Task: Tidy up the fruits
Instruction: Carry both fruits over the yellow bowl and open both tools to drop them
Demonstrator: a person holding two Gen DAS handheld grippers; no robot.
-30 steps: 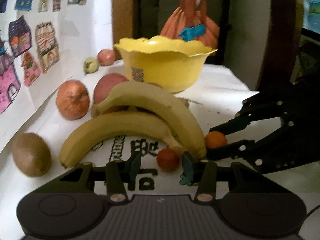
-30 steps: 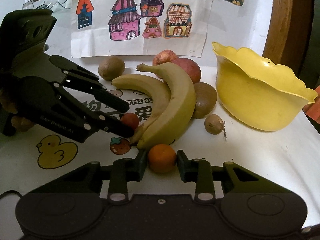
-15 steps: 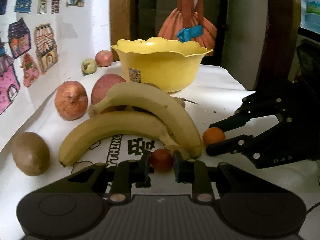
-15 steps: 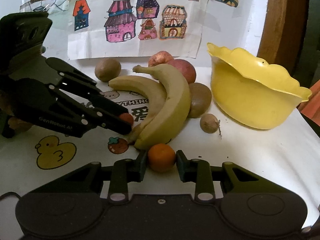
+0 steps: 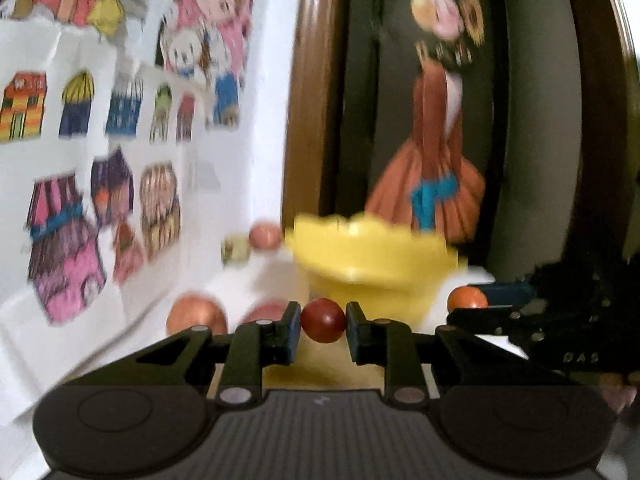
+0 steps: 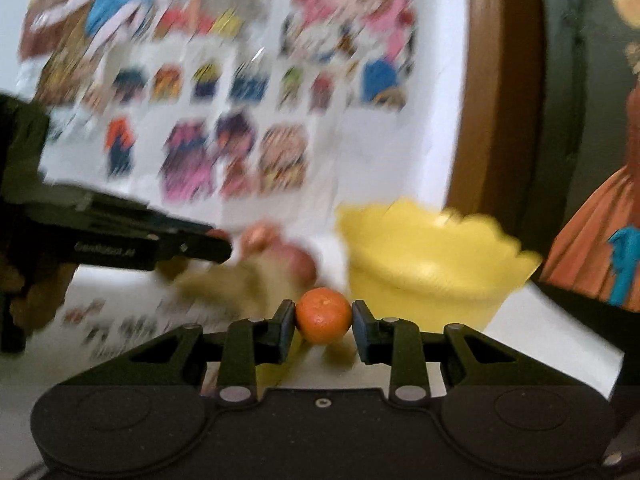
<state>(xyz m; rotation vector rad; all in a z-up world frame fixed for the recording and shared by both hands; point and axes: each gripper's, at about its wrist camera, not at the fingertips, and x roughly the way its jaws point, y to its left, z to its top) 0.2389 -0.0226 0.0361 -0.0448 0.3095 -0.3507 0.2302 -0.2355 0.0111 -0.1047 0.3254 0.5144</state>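
Observation:
My left gripper (image 5: 323,322) is shut on a small red fruit (image 5: 322,319), held up off the table. Straight beyond it stands the yellow scalloped bowl (image 5: 372,256). The right gripper (image 5: 472,304) shows at the right of the left wrist view, holding a small orange (image 5: 466,298). In the right wrist view, my right gripper (image 6: 323,320) is shut on that orange (image 6: 322,315), lifted, with the yellow bowl (image 6: 432,260) just ahead and to the right. The left gripper (image 6: 216,242) reaches in from the left. Both views are motion-blurred.
Apples (image 5: 196,314) lie by the wall to the left of the bowl, with two small fruits (image 5: 264,234) farther back. Blurred bananas and apples (image 6: 280,256) sit left of the bowl. Children's drawings (image 5: 80,208) cover the wall. A wooden frame (image 6: 496,92) stands behind the bowl.
Both grippers have closed on their fruits and lifted them off the table. The views swung upward toward the bowl, and the bananas dropped out of the left view.

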